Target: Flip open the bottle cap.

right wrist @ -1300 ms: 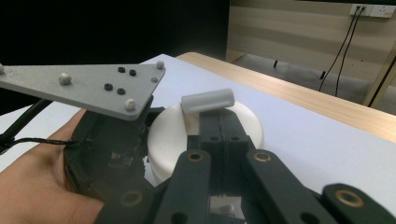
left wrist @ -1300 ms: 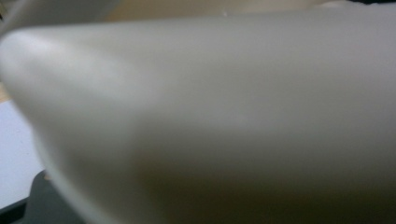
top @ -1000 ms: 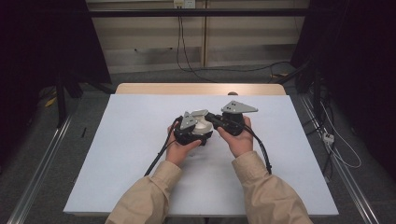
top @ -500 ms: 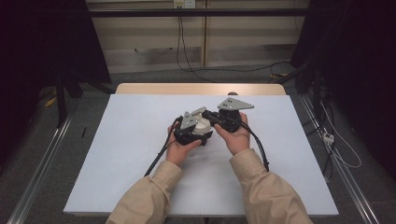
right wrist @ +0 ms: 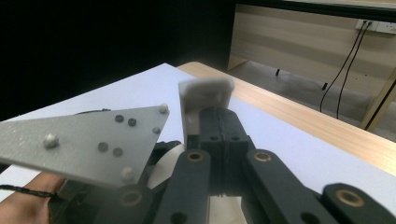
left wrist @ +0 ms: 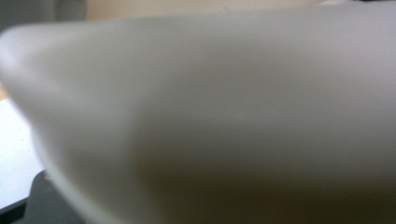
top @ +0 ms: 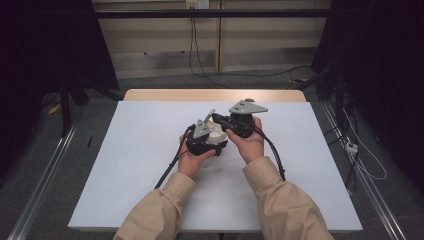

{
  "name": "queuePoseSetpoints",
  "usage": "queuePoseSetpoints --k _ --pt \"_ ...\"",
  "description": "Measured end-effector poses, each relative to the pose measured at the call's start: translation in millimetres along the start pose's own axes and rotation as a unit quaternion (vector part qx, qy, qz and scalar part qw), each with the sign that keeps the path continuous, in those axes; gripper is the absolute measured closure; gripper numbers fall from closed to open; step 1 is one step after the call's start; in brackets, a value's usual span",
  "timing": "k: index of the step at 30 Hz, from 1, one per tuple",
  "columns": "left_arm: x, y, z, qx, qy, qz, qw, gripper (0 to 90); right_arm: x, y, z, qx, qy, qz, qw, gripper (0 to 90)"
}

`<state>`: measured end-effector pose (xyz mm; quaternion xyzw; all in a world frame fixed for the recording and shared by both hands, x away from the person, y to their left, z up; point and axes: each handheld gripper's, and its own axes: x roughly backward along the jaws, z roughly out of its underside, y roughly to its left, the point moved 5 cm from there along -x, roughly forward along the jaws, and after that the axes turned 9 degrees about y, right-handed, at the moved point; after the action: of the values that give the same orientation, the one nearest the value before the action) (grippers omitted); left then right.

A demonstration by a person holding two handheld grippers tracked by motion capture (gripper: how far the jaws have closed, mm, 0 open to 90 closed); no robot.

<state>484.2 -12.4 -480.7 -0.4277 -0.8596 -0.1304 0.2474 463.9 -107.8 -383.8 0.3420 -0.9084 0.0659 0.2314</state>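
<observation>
Both hands meet over the middle of the white bench (top: 125, 165), and between them sits a small white plastic piece (top: 216, 135); what exactly it is cannot be made out. The left tool (top: 212, 142) is clamped on this white piece, which sits so close to the left gripper view's lens that it blurs into a pale curved surface (left wrist: 210, 121). The right tool (right wrist: 225, 122) has its black jaws pressed fully together, and a pale grey squarish tab (right wrist: 205, 95) stands just beyond its tips; whether the tips touch the tab is hard to judge. To do this step well, I would keep the left hand still as the holder and let only the right hand move, bringing its closed tips squarely against the white piece and pushing slowly rather than prying, so nothing twists out of the grip. Around the white piece the bench is bare, with a light wooden edge (top: 215, 95) on its far side. Beyond that edge stand pale wall panels with cables (top: 192, 45) hanging down, dark curtains to either side of it, and grey floor.
</observation>
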Motion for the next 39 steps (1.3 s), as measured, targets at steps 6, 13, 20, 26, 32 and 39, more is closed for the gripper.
queuePoseSetpoints --k 6,13,20,26,32,39 --pt "0.0 -1.0 -0.3 -0.008 0.000 -0.001 1.0000 18.4 -8.5 2.0 -0.1 0.006 0.008 -0.004 0.9999 90.0" --pt "-0.1 0.4 0.0 -0.001 -0.001 0.001 1.0000 18.4 -16.5 2.0 0.1 0.007 0.010 -0.009 0.9999 90.0" --pt "-0.1 0.7 0.1 -0.001 0.000 0.003 1.0000 18.4 -22.0 0.0 -2.5 0.009 0.011 -0.011 0.9998 90.0" --pt "0.0 0.8 0.2 -0.002 0.001 0.003 1.0000 18.5 -25.9 0.3 -4.7 0.012 0.014 -0.014 0.9997 90.0" --pt "0.0 1.0 0.2 -0.001 0.000 0.004 1.0000 18.4 -29.9 -0.6 -3.5 0.019 0.014 -0.017 0.9996 90.0" --pt "-0.3 0.6 0.4 0.003 -0.001 0.008 1.0000 18.5 -36.0 -1.2 -2.2 0.015 0.014 -0.025 0.9995 90.0"
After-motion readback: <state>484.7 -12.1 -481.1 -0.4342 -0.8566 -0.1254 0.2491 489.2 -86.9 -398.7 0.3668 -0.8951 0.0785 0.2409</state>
